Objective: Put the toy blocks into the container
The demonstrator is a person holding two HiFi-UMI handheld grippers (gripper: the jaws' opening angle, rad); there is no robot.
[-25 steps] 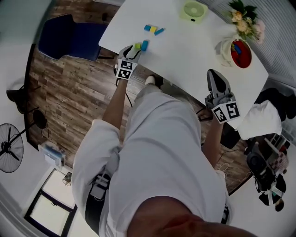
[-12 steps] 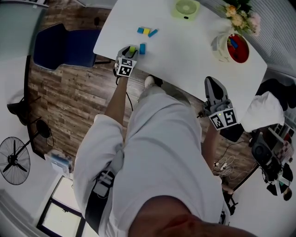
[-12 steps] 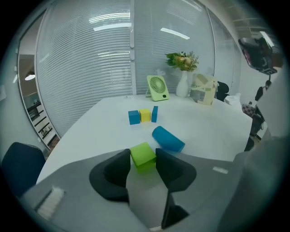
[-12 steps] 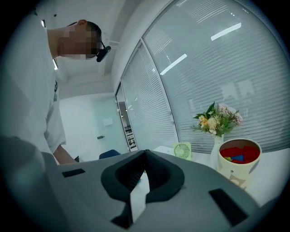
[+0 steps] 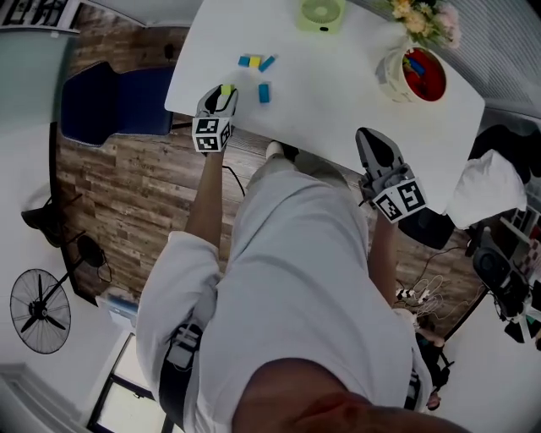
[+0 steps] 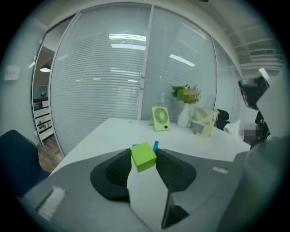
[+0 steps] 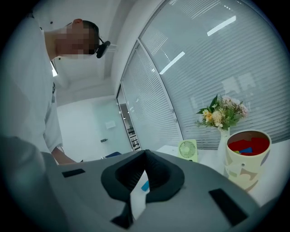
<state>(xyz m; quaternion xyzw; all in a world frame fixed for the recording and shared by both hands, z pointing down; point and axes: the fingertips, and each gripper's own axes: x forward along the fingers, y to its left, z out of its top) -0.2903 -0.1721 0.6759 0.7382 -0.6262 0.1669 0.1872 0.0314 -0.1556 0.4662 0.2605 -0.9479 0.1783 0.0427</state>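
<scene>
A green block (image 6: 143, 157) is pinched between the pads of my left gripper (image 5: 223, 95), whose jaws have just been closing on it; it hangs a little above the white table (image 5: 338, 84) near the front left edge. One blue block (image 5: 264, 92) lies just right of it. A blue, a yellow and another blue block (image 5: 254, 62) lie in a row farther back. The cream container (image 5: 413, 73) at the back right holds red and blue pieces. My right gripper (image 5: 370, 138) is shut and empty by the table's front edge.
A green desk fan (image 5: 321, 13) stands at the table's back edge, with a vase of flowers (image 5: 418, 19) beside the container. A blue chair (image 5: 118, 93) stands left of the table. A white bag (image 5: 489, 190) lies at the right.
The left gripper has taken hold of the green block and drawn it left and up, away from the blue block beside it. The right gripper has kept its place.
</scene>
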